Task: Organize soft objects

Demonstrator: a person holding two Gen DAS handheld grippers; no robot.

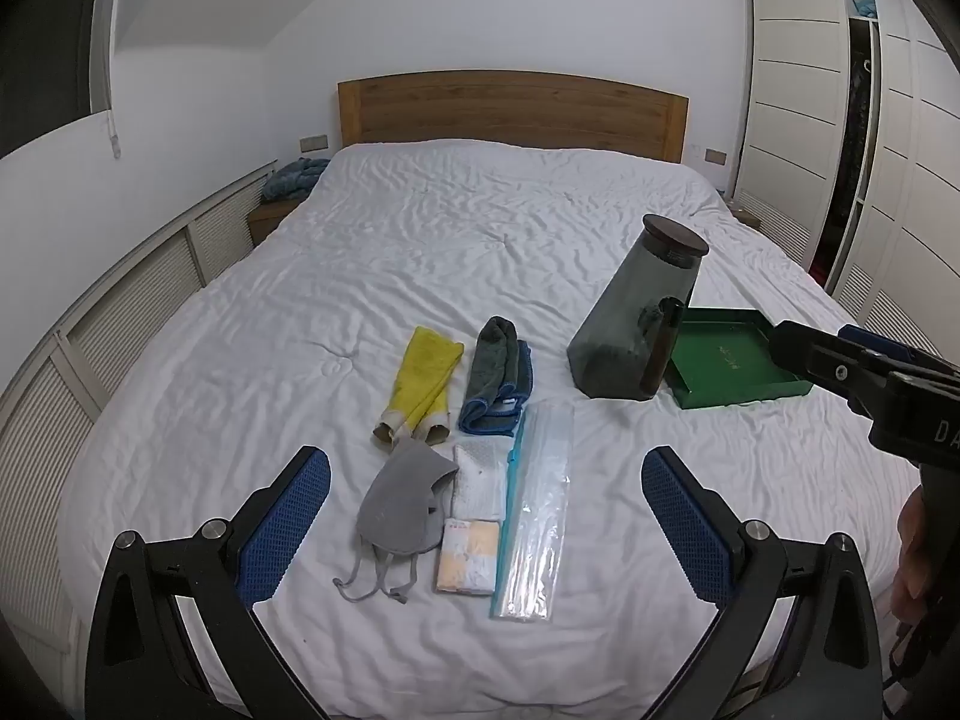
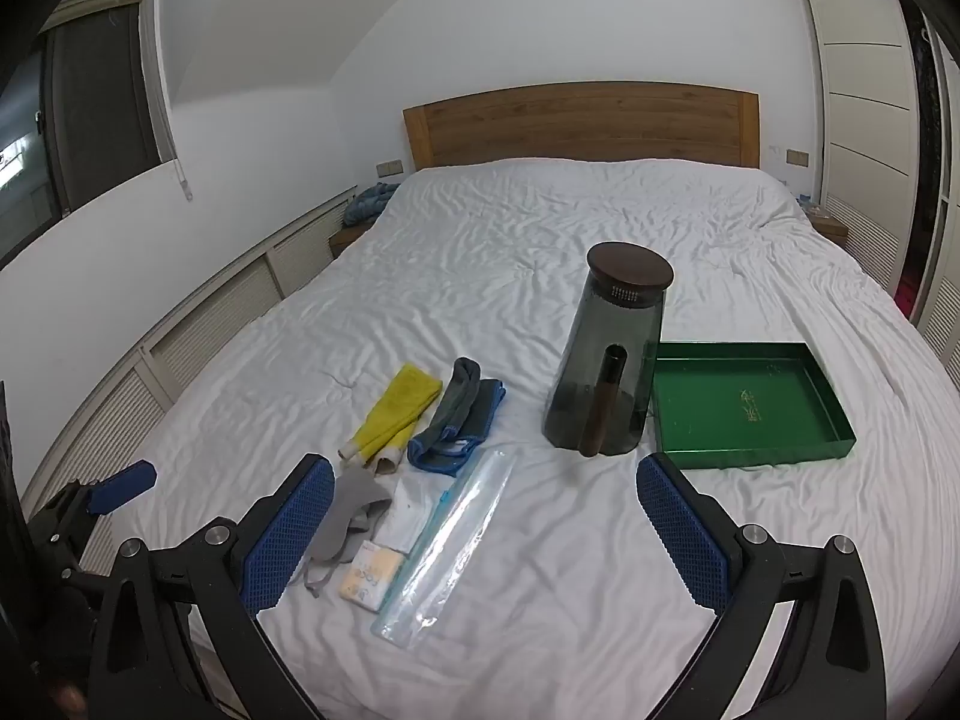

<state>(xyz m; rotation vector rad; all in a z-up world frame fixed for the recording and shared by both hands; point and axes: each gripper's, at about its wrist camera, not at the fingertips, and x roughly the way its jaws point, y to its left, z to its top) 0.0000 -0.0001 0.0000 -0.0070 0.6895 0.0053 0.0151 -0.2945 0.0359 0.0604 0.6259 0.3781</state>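
Observation:
On the white bed lie a folded yellow cloth [image 1: 420, 384] [image 2: 393, 411], a grey-green towel with blue edging [image 1: 498, 375] [image 2: 459, 414], a grey face mask [image 1: 399, 501] [image 2: 348, 516], a white cloth [image 1: 478, 480] [image 2: 408, 513], a small tissue pack [image 1: 467, 557] [image 2: 370, 579] and a clear zip bag [image 1: 536, 504] [image 2: 453, 540]. My left gripper [image 1: 486, 519] is open and empty above the mask and tissue pack. My right gripper [image 2: 486, 534] is open and empty above the zip bag. The right gripper's side shows in the left wrist view [image 1: 864, 369].
A dark smoky jug with a brown lid [image 1: 636, 312] [image 2: 609, 360] stands right of the cloths. An empty green tray [image 1: 732, 363] [image 2: 750, 402] lies beside it. A wooden headboard [image 1: 510, 111] is at the far end; white wardrobes [image 1: 840, 120] stand on the right.

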